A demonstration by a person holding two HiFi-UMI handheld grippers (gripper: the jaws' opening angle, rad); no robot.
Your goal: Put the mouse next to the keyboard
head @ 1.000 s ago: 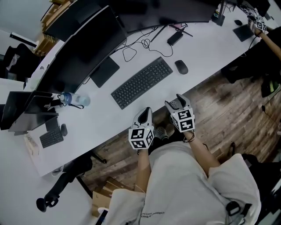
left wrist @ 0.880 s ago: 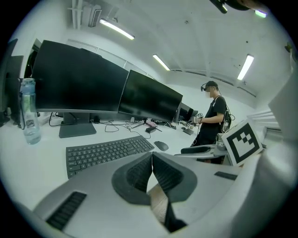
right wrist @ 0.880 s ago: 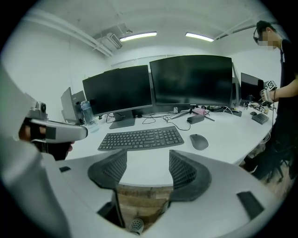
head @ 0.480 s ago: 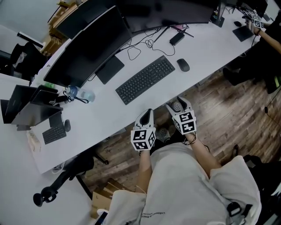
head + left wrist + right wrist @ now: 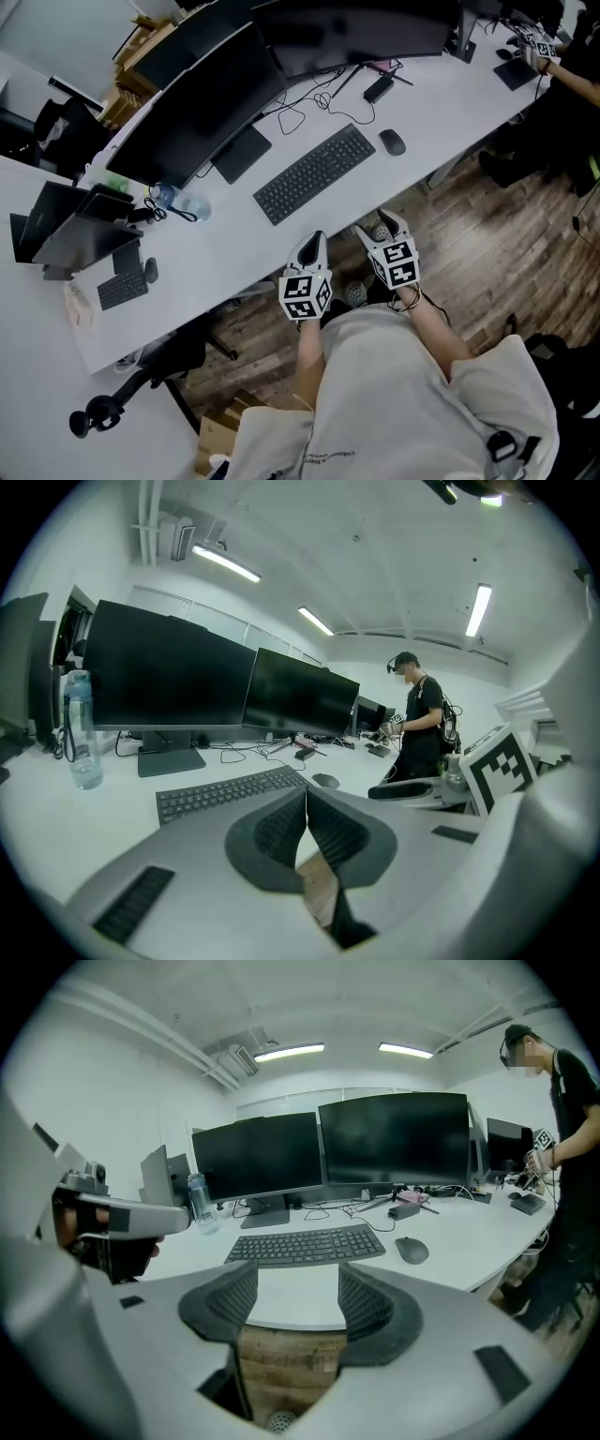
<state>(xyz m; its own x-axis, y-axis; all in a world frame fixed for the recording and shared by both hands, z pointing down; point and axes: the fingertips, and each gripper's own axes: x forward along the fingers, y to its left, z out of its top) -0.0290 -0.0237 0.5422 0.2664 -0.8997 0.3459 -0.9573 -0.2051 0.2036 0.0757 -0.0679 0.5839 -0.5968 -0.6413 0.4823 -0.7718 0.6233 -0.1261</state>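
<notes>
Left tongs (image 5: pixel 314 240): pressed together, the ribbed pads meeting along one line with nothing between them. Held off the near edge of the desk (image 5: pixel 234 255), over the wood floor (image 5: pixel 497 225).
Right tongs (image 5: pixel 389 221): spread wide, having just been closing a little. Nothing is between the pads; only the desk edge and the floor show through the gap. Held just beside the left tongs and likewise short of the desk edge.
Mouse (image 5: pixel 393 142): dark, lying on the desk off the right end of the keyboard (image 5: pixel 314 173). It is near the keyboard, with a strip of bare desk between the two. Neither pair of tongs touches it, and it is well apart from both.
Keyboard: black, full-size, lying in front of the monitors (image 5: pixel 202 103).
Monitors: two dark screens side by side at the back of the desk.
Cables (image 5: pixel 300 98): black loops on the desk between the monitor stands and the keyboard.
Water bottle (image 5: pixel 82 733): clear, upright, to the left of the left monitor's stand.
Laptop (image 5: pixel 66 234): dark, further left, with a small keyboard (image 5: pixel 122 291) lying in front of it.
Other person (image 5: pixel 572 1129): in dark clothes, standing at the right end of the desk.
</notes>
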